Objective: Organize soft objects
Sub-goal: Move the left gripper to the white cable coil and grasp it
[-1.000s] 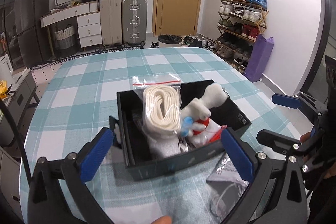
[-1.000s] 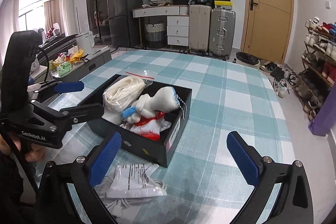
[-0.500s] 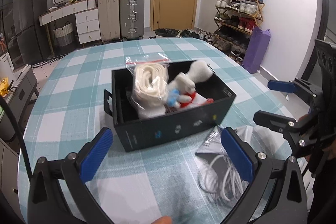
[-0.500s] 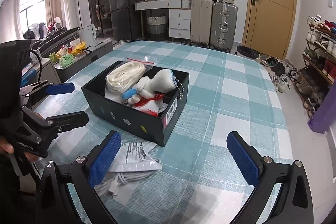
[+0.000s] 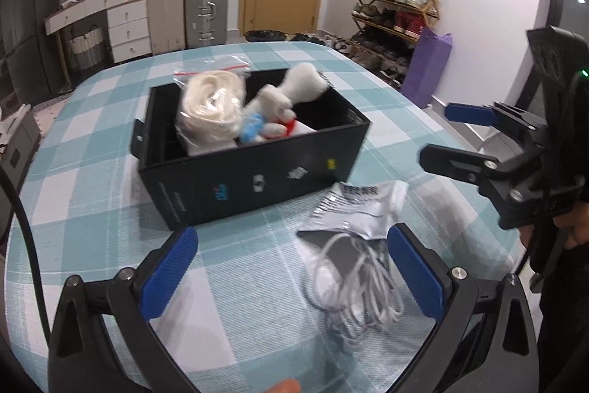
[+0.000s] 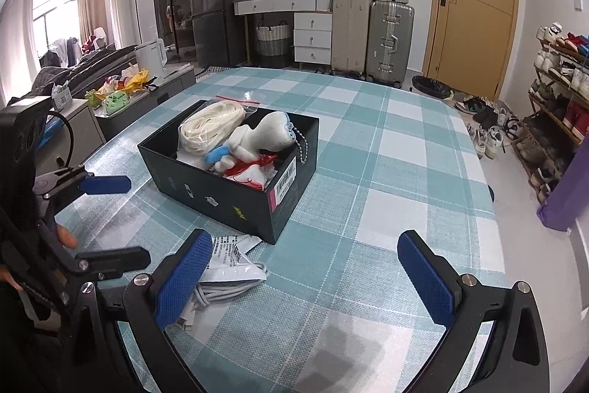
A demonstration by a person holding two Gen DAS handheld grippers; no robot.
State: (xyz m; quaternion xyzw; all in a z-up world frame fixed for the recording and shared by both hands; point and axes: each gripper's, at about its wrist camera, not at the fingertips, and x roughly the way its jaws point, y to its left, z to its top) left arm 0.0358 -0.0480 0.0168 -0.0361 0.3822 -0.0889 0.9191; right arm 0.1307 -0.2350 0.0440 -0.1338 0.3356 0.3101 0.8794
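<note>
A black box (image 5: 257, 172) (image 6: 228, 194) stands on the checked table. In it lie a clear bag of cream strap (image 5: 210, 109) (image 6: 210, 127) and a white plush toy (image 5: 291, 94) (image 6: 265, 135) with blue and red parts. A clear bag with a coiled white cable (image 5: 357, 245) (image 6: 224, 279) lies on the table in front of the box. My left gripper (image 5: 291, 275) is open and empty, above the table near the cable bag. My right gripper (image 6: 305, 279) is open and empty, beside that bag. Each gripper also shows in the other's view, the left gripper (image 6: 106, 220) and the right gripper (image 5: 452, 131).
The teal and white checked tablecloth (image 6: 368, 172) covers the table. Suitcases (image 6: 371, 35), a drawer unit and a door stand behind it. A shoe rack (image 5: 397, 10) and a purple bag (image 5: 427, 69) stand to the right. A low cabinet with clutter (image 6: 121, 94) stands left.
Both grippers have pulled back from the box and risen a little. The box now stands farther off and the cable bag shows fully in front of it.
</note>
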